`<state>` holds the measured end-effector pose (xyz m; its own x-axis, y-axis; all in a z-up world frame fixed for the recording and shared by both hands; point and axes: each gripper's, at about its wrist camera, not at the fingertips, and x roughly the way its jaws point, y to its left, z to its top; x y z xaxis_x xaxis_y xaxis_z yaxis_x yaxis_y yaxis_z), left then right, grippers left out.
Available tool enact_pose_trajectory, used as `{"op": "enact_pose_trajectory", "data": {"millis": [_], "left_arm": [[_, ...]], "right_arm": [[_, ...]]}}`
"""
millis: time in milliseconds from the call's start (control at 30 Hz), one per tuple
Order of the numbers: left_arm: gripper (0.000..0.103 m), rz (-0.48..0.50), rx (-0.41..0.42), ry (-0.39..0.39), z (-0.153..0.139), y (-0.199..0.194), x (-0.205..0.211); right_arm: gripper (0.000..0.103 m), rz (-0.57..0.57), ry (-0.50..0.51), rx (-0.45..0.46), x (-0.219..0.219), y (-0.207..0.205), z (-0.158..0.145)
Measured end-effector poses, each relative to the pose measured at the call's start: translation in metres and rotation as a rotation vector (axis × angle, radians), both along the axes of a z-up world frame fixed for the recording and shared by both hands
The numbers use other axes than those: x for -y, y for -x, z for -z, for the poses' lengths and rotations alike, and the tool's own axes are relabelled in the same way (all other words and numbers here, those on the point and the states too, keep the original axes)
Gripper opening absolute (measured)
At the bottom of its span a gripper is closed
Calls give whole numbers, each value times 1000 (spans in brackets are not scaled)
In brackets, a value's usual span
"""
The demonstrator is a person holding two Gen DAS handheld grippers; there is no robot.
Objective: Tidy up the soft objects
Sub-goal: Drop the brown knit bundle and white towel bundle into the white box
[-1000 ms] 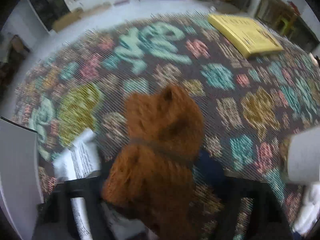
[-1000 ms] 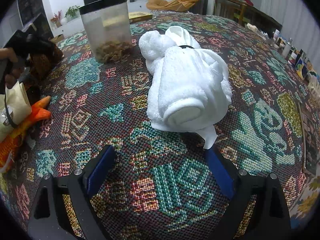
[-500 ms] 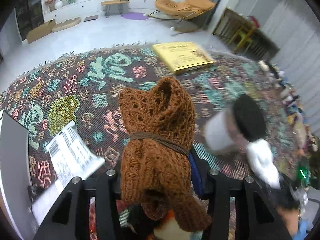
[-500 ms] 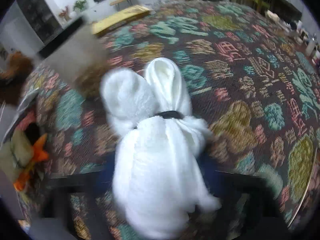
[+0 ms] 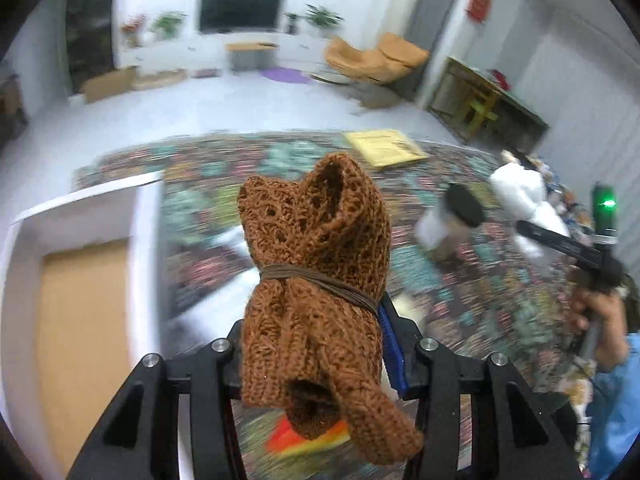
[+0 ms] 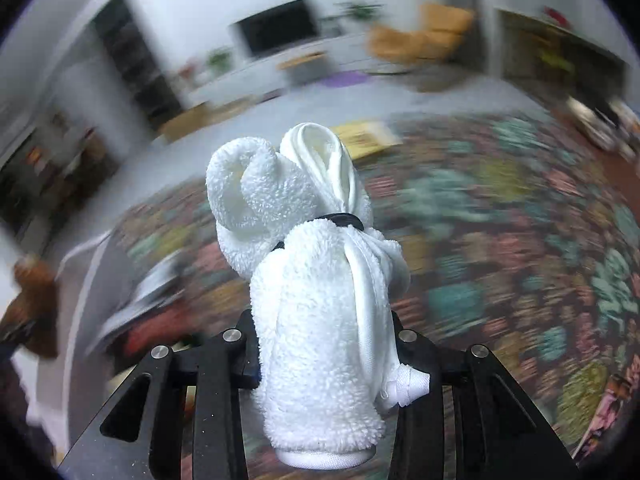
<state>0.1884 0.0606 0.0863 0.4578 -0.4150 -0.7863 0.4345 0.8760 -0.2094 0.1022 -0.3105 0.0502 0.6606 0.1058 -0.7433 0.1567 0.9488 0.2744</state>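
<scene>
A patterned woven rug covers the floor of a living room, a television on the far wall. Nearest in the left wrist view, the left gripper is clamped on a brown knitted bundle tied with a band, held clear of the rug. Only this view shows the white box at left and a yellow envelope beyond. The right gripper grips a rolled white fleece bundle, lifted too.
</scene>
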Motion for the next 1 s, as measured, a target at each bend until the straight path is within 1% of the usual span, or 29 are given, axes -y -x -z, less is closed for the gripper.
{"op": "enact_pose_trajectory", "data": {"millis": [33, 100, 133, 200, 233, 267, 300, 367, 400, 433, 467, 533, 600, 667, 700, 733, 767, 800, 833, 900, 967, 1000], "left_arm": [[48, -31, 0, -5, 0, 7, -19], [48, -119, -10, -18, 4, 26, -67], [48, -154, -15, -23, 6, 33, -85], [48, -236, -24, -49, 9, 49, -126], [48, -282, -19, -80, 9, 58, -148], [49, -310, -9, -106, 8, 64, -161], [50, -343, 5, -138, 7, 71, -176], [65, -415, 29, -184, 7, 81, -199], [87, -443, 39, -193, 7, 84, -208], [101, -482, 61, -195, 6, 90, -220], [102, -510, 89, -189, 5, 94, -227], [102, -541, 111, -171, 2, 98, -234], [102, -543, 120, -132, 4, 100, -234], [102, -521, 119, -82, 4, 103, -222], [102, -496, 118, -54, 5, 106, -210], [102, -459, 119, -26, 5, 109, -197], [102, -421, 122, -7, 5, 115, -185], [102, -359, 128, 14, 6, 121, -163], [102, -300, 135, 24, 8, 127, -141], [102, -192, 148, 25, 13, 140, -96], [102, -84, 157, 10, 24, 157, -43], [102, -44, 155, 2, 35, 166, -20]], "right_arm": [[39, -49, -11, -6, -24, 4, -2], [39, -202, -83, -33, -98, 5, -4], [39, -251, -114, -41, -122, 8, -5], [39, -375, -201, -48, -188, 10, -13], [40, -421, -234, -46, -215, 10, -18], [40, -469, -268, -39, -243, 10, -26], [44, -513, -306, -26, -272, 10, -35], [67, -569, -375, 15, -312, 10, -49], [88, -614, -410, 22, -334, 8, -53], [87, -631, -407, 9, -343, 6, -55], [87, -626, -389, 0, -349, 6, -55], [87, -598, -359, 14, -343, 12, -54], [87, -542, -310, 41, -321, 18, -47], [87, -448, -225, 55, -282, 24, -31], [87, -391, -173, 55, -260, 29, -19], [87, -344, -133, 49, -242, 29, -8], [87, -263, -69, 32, -216, 35, 10], [87, -192, -16, 9, -195, 38, 27], [87, -137, 21, -14, -179, 42, 38], [87, 0, 102, -75, -137, 55, 75], [87, 88, 162, -115, -105, 66, 104], [87, 139, 210, -139, -88, 72, 121]]}}
